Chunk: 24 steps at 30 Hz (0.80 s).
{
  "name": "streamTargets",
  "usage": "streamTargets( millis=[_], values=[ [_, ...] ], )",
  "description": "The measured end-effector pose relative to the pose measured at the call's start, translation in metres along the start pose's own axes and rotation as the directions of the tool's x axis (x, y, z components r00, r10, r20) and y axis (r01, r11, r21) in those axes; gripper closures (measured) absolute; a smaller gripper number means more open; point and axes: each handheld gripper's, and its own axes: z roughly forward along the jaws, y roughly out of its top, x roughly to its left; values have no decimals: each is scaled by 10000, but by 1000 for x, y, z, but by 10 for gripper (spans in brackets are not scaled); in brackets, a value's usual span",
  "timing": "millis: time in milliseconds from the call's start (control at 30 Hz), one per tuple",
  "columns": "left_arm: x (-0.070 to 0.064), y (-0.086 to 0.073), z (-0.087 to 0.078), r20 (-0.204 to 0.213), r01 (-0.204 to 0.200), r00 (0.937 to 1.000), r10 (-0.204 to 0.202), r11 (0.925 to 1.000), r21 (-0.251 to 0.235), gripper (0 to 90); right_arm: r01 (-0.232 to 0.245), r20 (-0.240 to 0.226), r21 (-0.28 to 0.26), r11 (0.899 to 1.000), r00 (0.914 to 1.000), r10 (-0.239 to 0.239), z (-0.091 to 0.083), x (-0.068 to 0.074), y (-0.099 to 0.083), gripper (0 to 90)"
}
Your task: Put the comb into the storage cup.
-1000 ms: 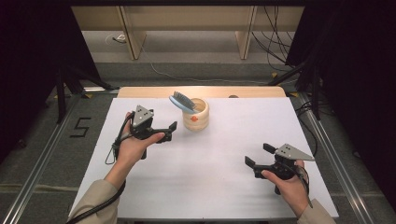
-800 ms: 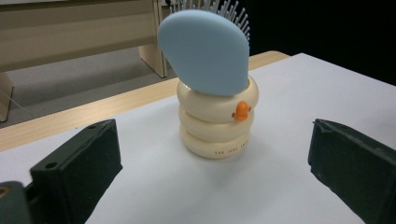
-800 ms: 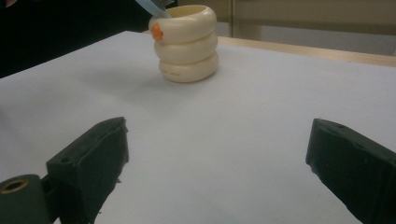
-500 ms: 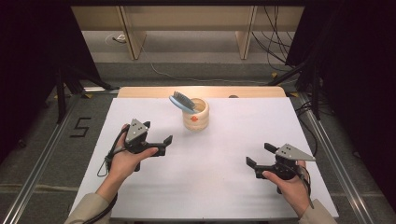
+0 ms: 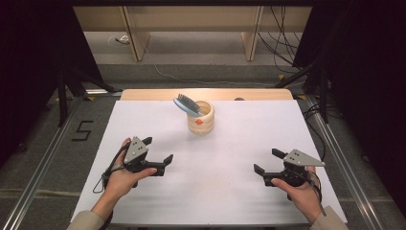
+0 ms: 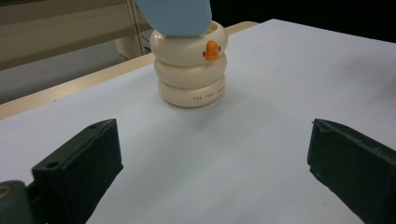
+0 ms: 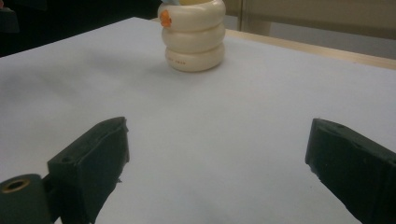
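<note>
Cream holder (image 5: 200,117) with blue brush (image 5: 186,103), well beyond both tongs, between them

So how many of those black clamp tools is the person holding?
2. The left gripper is in the person's left hand at the near left of the white table; the right gripper is in the right hand at the near right. Both have their fingers apart.
</note>
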Motion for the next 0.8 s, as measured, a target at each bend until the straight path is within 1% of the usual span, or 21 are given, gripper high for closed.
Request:
streamTargets(
  millis=[133, 200, 300, 500, 633, 767, 800],
  values=[
    [2, -4, -6, -70, -56, 10000, 56, 9999, -85, 25, 25, -49, 38, 10000, 10000, -25, -2, -1, -2, 71],
    [3, -6, -9, -146, -157, 9998, 155, 9998, -133, 25, 82, -60, 79, 9999, 9999, -81, -4, -1, -2, 71],
    [6, -9, -13, -261, -171, 9995, 168, 9998, -98, 25, 104, -55, 100, 9999, 9999, -104, -5, -1, -4, 71],
    [11, -16, -19, -452, -70, 9990, 67, 10000, -67, 25, 97, 13, 129, 9999, 10000, -97, -8, -2, -6, 70],
    [12, -21, -22, -502, -9, 9987, 8, 10000, -32, 25, 96, 14, 189, 9998, 10000, -96, -10, -2, -8, 69],
    [12, -24, -22, -514, 193, 9985, -200, 9997, -141, 26, 42, -17, 215, 9998, 10000, -42, -10, -1, -10, 69],
    [12, -25, -22, -545, 150, 9984, -156, 9998, -114, 26, 54, -18, 244, 9997, 10000, -54, -10, -1, -11, 69]
  ],
)
